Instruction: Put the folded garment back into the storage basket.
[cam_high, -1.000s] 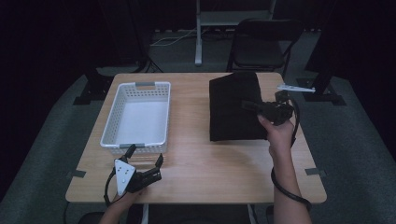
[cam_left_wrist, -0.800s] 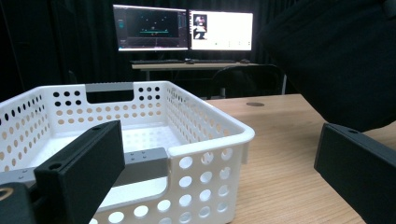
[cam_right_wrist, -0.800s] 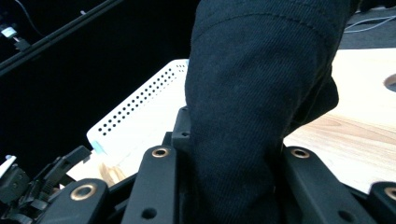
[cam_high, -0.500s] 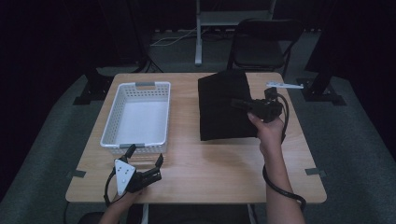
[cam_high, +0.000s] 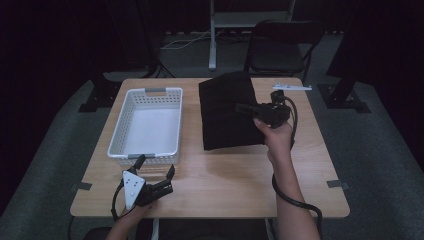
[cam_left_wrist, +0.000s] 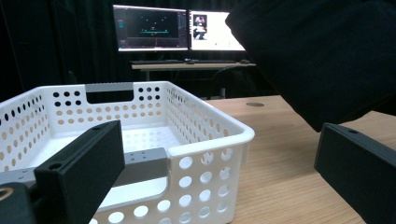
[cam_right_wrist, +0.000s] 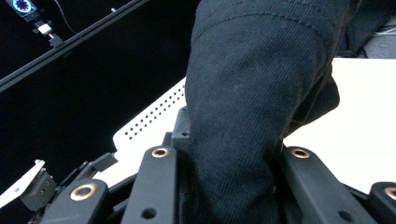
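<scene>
One container sits on my bench (cam_high: 215, 180): a white plastic basket (cam_high: 120, 131), oblong with rounded corners, its walls punched with rows of round holes and a grey handle slot cut into each short end. Nothing lies in it; from the left gripper view I see only its smooth pale floor. It stands on the left half of the bench, which is light wood with a fine grain and rounded corners. Just right of the basket is the black cloth (cam_high: 227, 112), a soft, matte, heavy fabric folded into a rough rectangle. In the right gripper view its weave shows as fine ribbing with a stitched seam near the top. My right hand-held gripper (cam_high: 247, 107) has its black jaws closed tight on the cloth's right edge, the fabric bunched thick between them, and the part near the grip is lifted off the wood, so that in the left gripper view it hangs as a dark mass above the bench beyond the basket; whether its far edge touches the bench I cannot tell. My left hand-held gripper (cam_high: 156, 170) rests at the near left of the bench, just in front of the basket's near end, its two blocky black jaws spread wide apart with nothing between them, a grey three-cornered plate on its top.
</scene>
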